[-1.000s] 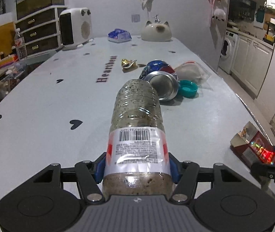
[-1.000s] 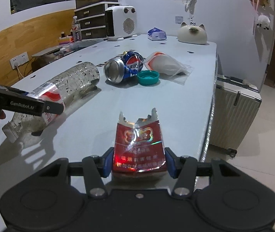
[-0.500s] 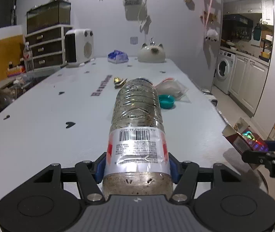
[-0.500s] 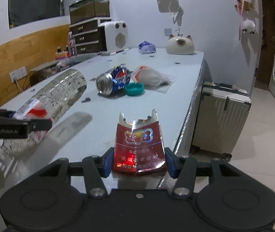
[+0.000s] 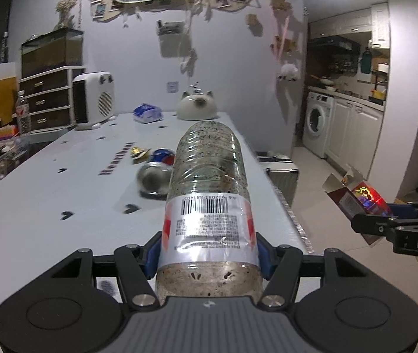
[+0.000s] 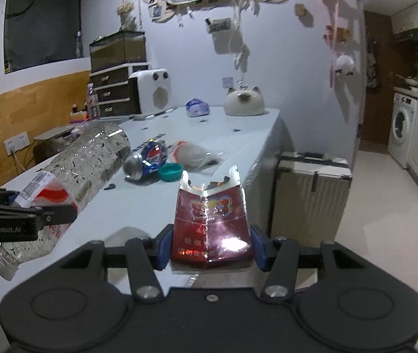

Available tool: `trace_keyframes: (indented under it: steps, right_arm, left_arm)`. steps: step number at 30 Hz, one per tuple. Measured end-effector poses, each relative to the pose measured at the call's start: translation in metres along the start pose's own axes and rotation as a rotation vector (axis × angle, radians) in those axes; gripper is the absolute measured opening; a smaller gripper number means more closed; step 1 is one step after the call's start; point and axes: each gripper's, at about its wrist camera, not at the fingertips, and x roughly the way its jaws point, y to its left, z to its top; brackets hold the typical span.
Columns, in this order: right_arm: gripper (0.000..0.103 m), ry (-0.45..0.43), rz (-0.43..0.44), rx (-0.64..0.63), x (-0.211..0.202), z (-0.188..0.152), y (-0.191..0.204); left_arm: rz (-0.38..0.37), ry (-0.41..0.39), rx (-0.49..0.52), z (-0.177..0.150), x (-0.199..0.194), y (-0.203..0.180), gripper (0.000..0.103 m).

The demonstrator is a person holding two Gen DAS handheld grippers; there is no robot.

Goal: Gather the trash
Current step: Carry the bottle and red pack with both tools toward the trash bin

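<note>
Lifted clear of the white tabletop (image 5: 47, 206) since a second ago: clear, grimy plastic bottle (image 5: 209, 194) clamped in left gripper (image 5: 209, 253), torn red cardboard packet (image 6: 212, 223) clamped in right gripper (image 6: 210, 248), both now carried beyond the edge. Left behind: blue soda can (image 6: 147, 160), teal cap (image 6: 170, 172). Risk: slick bottle sliding out if tilted further.

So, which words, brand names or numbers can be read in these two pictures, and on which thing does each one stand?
"GenRobot.AI": side of the left gripper.
"DAS", cut off by the frame edge: the right gripper.
"Heartbeat", last letters blurred: printed on the table.
Pepsi logo: the can.
Plastic bottle label: barcode digits and fine print too small.
Red pack: characters too blurred.
</note>
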Motion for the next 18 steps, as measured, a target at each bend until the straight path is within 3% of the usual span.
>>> trace_keyframes:
  steps: [18]
  right_arm:
    - [0.054,-0.026,-0.173,0.081,-0.061,-0.041,-0.095]
  left_arm:
    - [-0.207,0.000,0.017,-0.008,0.024,-0.118,0.062]
